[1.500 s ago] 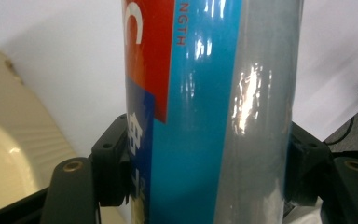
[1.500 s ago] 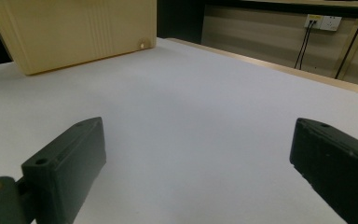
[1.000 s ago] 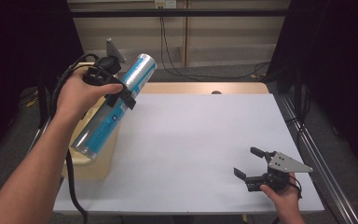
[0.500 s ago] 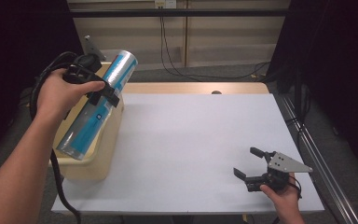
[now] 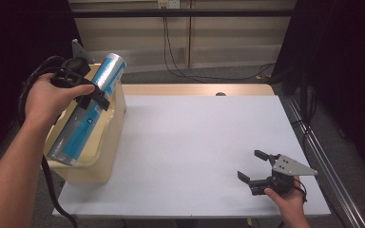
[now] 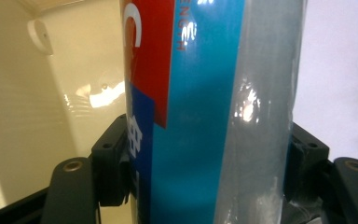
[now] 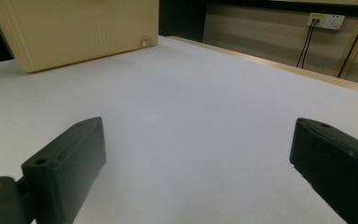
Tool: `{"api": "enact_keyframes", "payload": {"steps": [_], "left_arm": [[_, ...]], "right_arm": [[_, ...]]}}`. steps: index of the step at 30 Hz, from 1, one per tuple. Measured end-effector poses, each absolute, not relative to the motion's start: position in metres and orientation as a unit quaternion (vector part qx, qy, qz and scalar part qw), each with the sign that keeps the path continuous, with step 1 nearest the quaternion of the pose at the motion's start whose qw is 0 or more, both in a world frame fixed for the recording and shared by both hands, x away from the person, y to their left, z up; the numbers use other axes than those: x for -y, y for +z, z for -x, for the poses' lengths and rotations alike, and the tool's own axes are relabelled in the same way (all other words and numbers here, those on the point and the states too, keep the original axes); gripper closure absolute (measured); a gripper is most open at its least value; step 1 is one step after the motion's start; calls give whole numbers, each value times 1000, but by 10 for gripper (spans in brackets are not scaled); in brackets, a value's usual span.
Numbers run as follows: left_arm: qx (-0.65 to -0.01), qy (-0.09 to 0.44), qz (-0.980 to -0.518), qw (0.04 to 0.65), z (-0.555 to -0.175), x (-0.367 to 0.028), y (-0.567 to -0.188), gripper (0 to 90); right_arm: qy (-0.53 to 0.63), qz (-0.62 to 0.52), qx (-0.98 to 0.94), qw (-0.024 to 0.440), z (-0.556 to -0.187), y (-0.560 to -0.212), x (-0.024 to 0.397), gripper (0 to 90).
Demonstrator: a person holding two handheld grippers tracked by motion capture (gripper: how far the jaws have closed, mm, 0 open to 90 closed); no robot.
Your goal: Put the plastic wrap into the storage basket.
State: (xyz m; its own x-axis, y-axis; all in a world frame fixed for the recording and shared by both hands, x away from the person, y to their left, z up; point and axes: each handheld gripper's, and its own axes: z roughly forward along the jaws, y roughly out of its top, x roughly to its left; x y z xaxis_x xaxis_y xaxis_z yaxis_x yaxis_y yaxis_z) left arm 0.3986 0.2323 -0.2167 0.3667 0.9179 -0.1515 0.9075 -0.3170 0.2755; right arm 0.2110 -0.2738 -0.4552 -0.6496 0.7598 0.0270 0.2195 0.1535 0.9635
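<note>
My left gripper (image 5: 91, 96) is shut on a long blue and silver tube (image 5: 86, 117), held tilted above the cream bin (image 5: 115, 124) at the table's left edge. The tube's lower end hangs over the bin's opening. In the left gripper view the tube (image 6: 209, 112), with a red and blue label, stands between both jaws, the bin's inner wall (image 6: 51, 88) behind it. My right gripper (image 5: 255, 167) rests open low over the white table (image 5: 195, 137) near its front right corner, nothing between its jaws. The right gripper view looks across the table toward the bin (image 7: 74, 32).
A wooden strip (image 5: 195, 89) runs along the table's far edge. Cables (image 5: 180, 57) hang down the back wall, with a wall socket (image 7: 326, 21) seen in the right gripper view. Dark curtains stand on both sides.
My left hand has carried the tube leftward and down, from over the table's left part to above the bin. The right gripper has not moved.
</note>
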Motion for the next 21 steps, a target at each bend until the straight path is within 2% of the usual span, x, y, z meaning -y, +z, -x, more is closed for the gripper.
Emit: {"api": "enact_keyframes", "payload": {"steps": [21], "left_arm": [[-600,20,-786,149,-399,-262,-233,321]], "right_arm": [[553,-338,-722,243,-211,-456,273,32]]}}
